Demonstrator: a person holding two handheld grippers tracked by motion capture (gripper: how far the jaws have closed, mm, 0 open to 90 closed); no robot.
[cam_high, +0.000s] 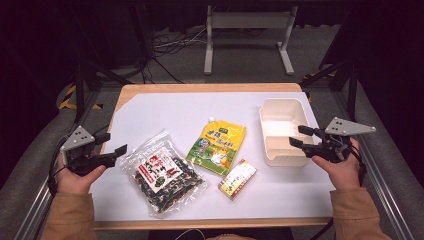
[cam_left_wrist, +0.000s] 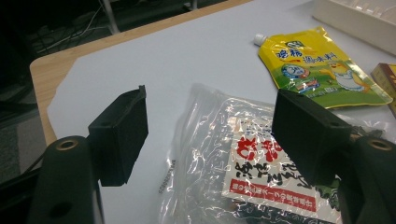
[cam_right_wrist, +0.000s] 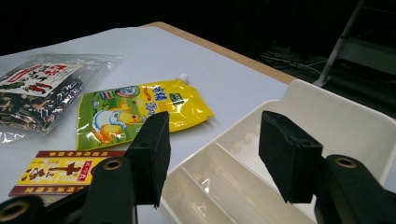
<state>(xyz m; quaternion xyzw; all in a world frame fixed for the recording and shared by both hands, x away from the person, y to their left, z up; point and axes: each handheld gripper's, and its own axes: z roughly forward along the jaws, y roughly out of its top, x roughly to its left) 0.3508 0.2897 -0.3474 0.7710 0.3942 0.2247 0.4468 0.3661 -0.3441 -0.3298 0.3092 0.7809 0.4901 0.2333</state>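
High view, left to right: left gripper held low at the table's near-left edge in a hand, jaws parted and empty, tips just beside the corner of a clear bag of dark dried seaweed with a red-and-white label, lying flat on the white sheet over the wooden table. Next along, a yellow spouted pouch, flat, white cap pointing away from the person, its lower edge close to the bag. Then a small red-and-yellow box, just below the pouch and nearer the front edge. Farther right, a cream divided tray standing empty. At far right, right gripper in the other hand, jaws wide apart and gripping nothing, poised at the tray's near right rim. Left gripper view: both black jaws open over the seaweed bag, nothing between the pads, pouch beyond. Right gripper view: box and pouch at left, open jaws straddling the tray's ribbed compartments, pads clear of its walls.
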